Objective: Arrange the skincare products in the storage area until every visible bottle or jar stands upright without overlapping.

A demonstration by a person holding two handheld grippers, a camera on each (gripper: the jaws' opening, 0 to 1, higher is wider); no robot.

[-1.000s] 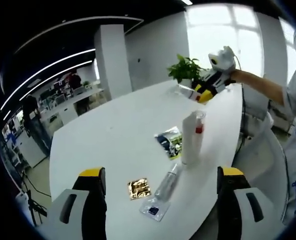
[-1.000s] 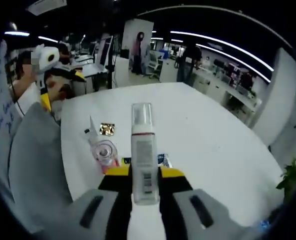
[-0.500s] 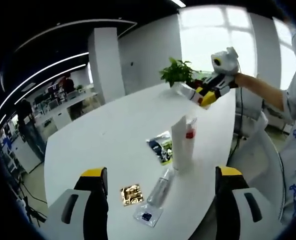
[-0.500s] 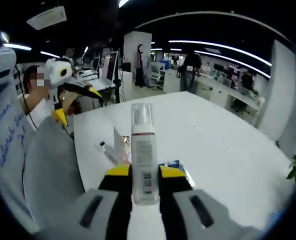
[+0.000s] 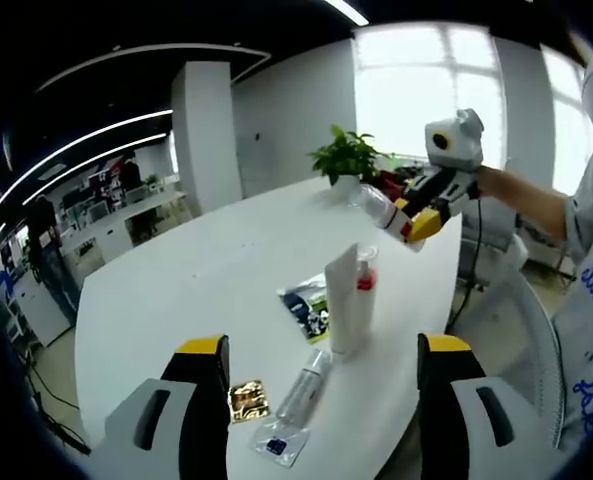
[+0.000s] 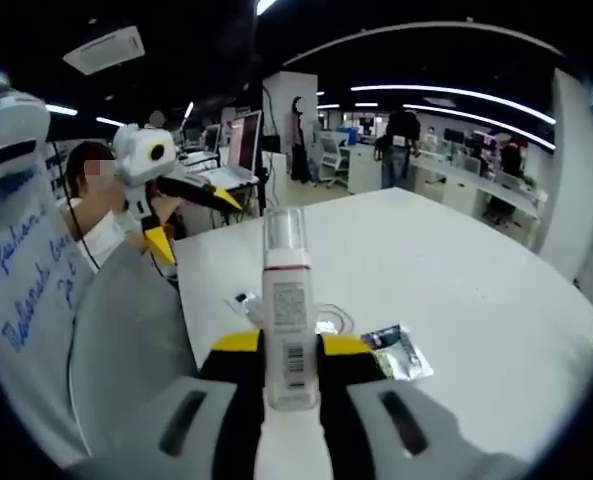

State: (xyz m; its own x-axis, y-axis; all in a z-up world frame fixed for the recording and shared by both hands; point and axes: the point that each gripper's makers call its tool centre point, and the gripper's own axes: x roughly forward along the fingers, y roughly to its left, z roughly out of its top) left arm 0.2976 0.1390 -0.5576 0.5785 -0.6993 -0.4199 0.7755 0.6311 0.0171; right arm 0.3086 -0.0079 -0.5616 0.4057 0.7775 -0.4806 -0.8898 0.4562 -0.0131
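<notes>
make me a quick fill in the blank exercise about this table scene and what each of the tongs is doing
1. The right tongs are shut on a white pump ____ with a clear cap.
2. The left tongs hold nothing and their jaws stand ____.
3. The small clear bottle near the gold sachet is lying on its ____.
4. Beside the white tube, the jar with the red band is standing ____.

Missing words: bottle; open; side; upright

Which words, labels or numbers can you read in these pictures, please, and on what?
Bottle held in the right gripper: barcode and small print, too blurred to read.
White cloth: blue handwriting, not legible.
Dark sachet on the table: print too small.
Nothing reads clearly.
</notes>
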